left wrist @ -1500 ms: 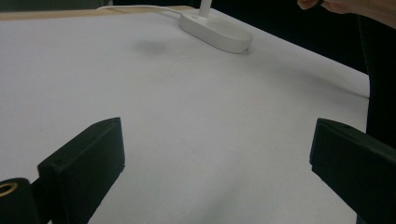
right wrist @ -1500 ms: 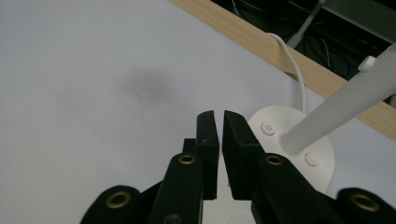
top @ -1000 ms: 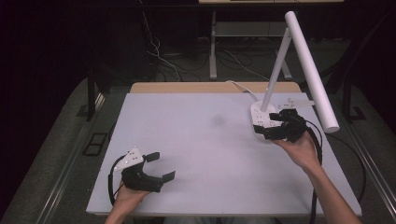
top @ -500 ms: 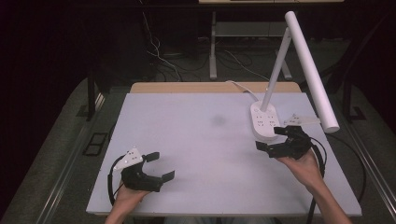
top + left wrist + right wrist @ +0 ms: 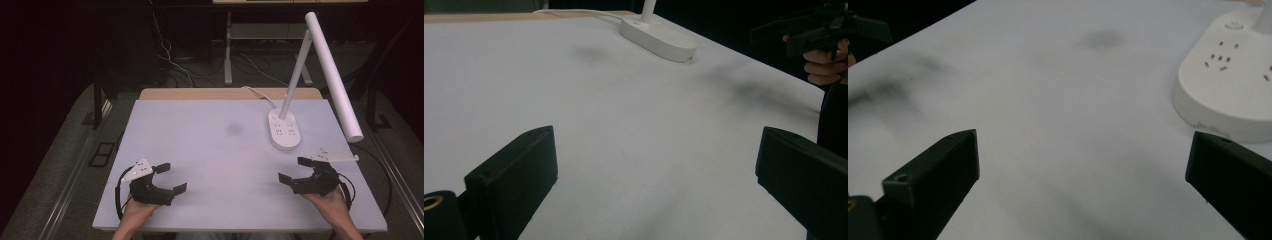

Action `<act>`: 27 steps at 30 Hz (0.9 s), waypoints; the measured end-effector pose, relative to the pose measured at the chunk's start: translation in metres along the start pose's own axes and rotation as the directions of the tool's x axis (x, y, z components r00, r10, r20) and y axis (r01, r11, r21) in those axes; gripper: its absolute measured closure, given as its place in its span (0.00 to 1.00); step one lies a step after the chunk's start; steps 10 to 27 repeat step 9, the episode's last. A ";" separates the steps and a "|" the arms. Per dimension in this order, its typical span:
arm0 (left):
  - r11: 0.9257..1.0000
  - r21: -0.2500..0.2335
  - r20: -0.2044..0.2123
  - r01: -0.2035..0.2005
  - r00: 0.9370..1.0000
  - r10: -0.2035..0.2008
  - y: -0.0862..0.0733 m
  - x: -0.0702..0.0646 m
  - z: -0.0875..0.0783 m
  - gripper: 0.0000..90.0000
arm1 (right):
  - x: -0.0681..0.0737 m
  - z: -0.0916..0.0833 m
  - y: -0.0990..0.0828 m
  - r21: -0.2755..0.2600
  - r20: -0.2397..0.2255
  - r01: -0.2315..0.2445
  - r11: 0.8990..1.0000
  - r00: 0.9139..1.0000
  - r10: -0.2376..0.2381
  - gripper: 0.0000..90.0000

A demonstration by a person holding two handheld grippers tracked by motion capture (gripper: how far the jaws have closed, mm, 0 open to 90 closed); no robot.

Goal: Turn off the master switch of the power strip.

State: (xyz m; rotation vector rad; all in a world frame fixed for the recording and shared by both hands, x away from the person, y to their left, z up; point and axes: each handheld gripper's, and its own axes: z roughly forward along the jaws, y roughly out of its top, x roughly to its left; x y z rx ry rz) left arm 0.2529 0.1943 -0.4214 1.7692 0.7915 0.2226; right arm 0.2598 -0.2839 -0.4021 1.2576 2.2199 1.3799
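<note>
White plastic desk lamp (image 5: 286,131) near tabletop (image 5: 200,150) far right corner | rigid, top-heavy, smooth; grip its base rim | left hand-held gripper (image 5: 167,177) and right hand-held gripper (image 5: 294,170) spread, empty

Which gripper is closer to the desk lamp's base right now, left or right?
Right. The right gripper sits open just in front of the lamp base, not touching it. The left gripper, also open, rests at the table's near-left corner, far across from the base.

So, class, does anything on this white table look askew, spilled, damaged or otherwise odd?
Only one thing: a faint dark grey smudge on the white table top, left of the white oval desk-lamp base with sockets. The lamp stands upright and looks undamaged.
</note>
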 end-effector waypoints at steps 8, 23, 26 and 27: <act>1.000 0.012 0.001 -0.005 1.000 0.005 0.000 0.000 0.001 0.02 | 0.006 -0.008 -0.022 0.000 0.012 -0.016 1.000 1.000 0.016 0.00; 1.000 0.010 0.002 -0.003 1.000 0.003 0.000 0.000 0.001 0.02 | 0.006 -0.008 -0.023 -0.004 0.011 -0.016 1.000 1.000 0.016 0.00; 1.000 0.010 0.002 -0.003 1.000 0.003 0.000 0.000 0.001 0.02 | 0.006 -0.008 -0.023 -0.004 0.011 -0.016 1.000 1.000 0.016 0.00; 1.000 0.010 0.002 -0.003 1.000 0.003 0.000 0.000 0.001 0.02 | 0.006 -0.008 -0.023 -0.004 0.011 -0.016 1.000 1.000 0.016 0.00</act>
